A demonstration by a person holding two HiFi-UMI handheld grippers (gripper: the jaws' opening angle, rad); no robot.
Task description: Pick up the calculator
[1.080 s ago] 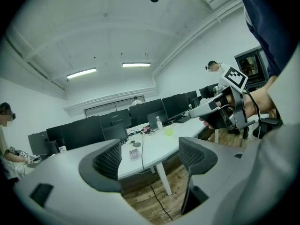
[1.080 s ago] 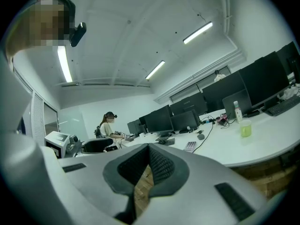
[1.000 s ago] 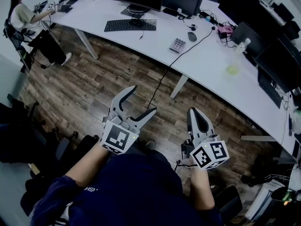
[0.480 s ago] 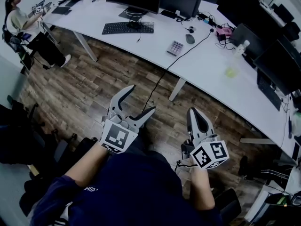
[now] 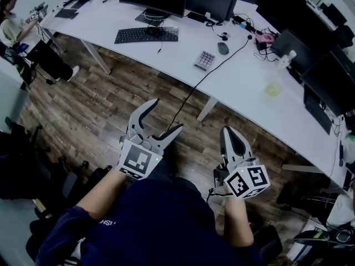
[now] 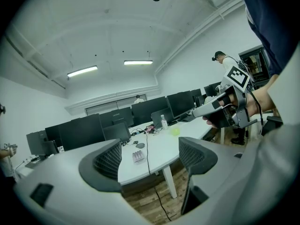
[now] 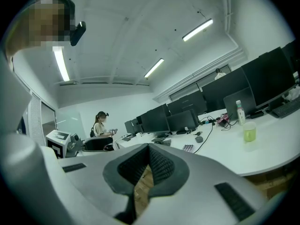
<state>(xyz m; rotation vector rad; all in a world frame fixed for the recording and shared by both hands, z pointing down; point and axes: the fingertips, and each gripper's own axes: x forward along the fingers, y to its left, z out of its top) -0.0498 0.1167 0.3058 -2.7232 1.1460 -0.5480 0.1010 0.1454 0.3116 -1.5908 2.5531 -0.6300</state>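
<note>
Across the wooden floor [image 5: 105, 110] stands the long white table [image 5: 244, 76]. Well short of it, the left gripper [image 5: 167, 115] hangs with fingers spread and empty, while the right gripper [image 5: 227, 133] has its fingers pressed together on nothing. The calculator [image 5: 204, 60] lies near the table's front edge, well apart from both.

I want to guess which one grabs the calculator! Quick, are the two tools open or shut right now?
Left tool: open, holding nothing.
Right tool: shut, holding nothing.
</note>
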